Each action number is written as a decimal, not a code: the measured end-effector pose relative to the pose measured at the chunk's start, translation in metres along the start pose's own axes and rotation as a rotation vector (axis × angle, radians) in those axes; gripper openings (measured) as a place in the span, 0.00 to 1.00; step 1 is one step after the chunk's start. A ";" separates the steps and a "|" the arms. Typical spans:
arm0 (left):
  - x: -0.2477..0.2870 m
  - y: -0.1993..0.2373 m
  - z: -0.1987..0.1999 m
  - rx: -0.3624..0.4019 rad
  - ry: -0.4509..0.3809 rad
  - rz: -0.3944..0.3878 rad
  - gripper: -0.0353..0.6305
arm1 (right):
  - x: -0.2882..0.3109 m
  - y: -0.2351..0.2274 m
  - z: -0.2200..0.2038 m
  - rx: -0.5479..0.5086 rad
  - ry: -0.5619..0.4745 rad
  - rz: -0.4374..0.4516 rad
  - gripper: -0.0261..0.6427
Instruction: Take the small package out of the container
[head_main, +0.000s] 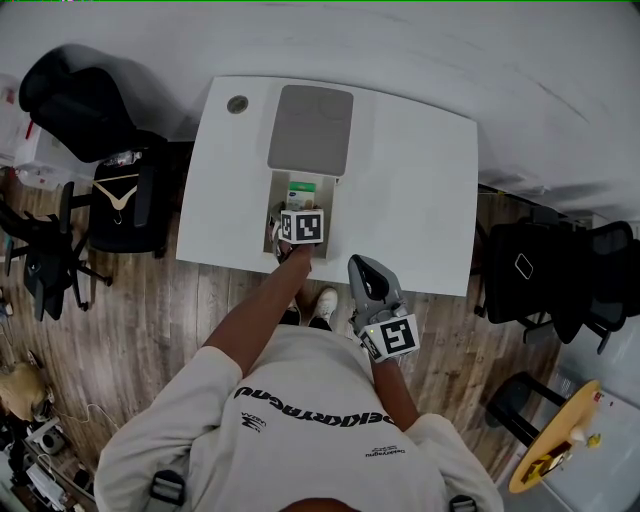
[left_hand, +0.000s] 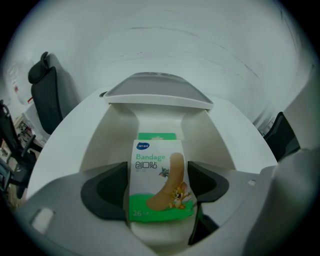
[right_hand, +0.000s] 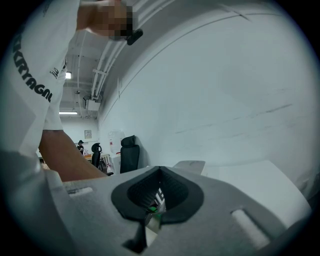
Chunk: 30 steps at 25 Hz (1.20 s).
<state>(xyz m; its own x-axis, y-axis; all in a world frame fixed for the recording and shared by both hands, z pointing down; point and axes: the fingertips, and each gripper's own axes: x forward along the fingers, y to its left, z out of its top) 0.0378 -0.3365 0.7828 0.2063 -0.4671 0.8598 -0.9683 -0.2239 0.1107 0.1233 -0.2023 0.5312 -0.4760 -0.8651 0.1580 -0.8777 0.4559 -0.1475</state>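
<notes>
A small white-and-green bandage package (left_hand: 160, 182) stands upright inside the white container (left_hand: 107, 135), whose grey lid (left_hand: 157, 90) is swung back. My left gripper (left_hand: 159, 185) reaches into the container, and its dark pads (left_hand: 107, 192) touch both sides of the package. A second green-topped package (left_hand: 157, 136) stands right behind it. In the head view the left gripper (head_main: 298, 212) hides most of the container (head_main: 335, 215); only a green package top (head_main: 301, 190) shows. My right gripper (head_main: 360, 265) hovers at the table's front edge, jaws shut and empty (right_hand: 159, 172).
The container sits mid-front on a white table (head_main: 420, 170), with a small round disc (head_main: 237, 104) at the table's back left corner. Black office chairs stand left (head_main: 75, 100) and right (head_main: 545, 270) of the table. A yellow round stool (head_main: 560, 440) is at the lower right.
</notes>
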 end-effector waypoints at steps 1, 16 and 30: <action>0.000 0.000 0.000 0.000 0.001 0.003 0.62 | 0.000 0.000 0.000 -0.001 -0.001 -0.001 0.04; -0.009 0.001 0.002 -0.017 -0.048 -0.003 0.59 | -0.009 -0.001 0.000 -0.004 -0.004 -0.012 0.04; -0.030 0.003 0.005 -0.025 -0.103 -0.023 0.59 | -0.021 0.004 0.003 -0.004 -0.013 -0.025 0.04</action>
<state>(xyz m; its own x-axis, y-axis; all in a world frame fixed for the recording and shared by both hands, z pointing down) 0.0295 -0.3273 0.7548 0.2406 -0.5482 0.8010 -0.9661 -0.2146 0.1433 0.1296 -0.1832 0.5244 -0.4535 -0.8787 0.1492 -0.8894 0.4353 -0.1395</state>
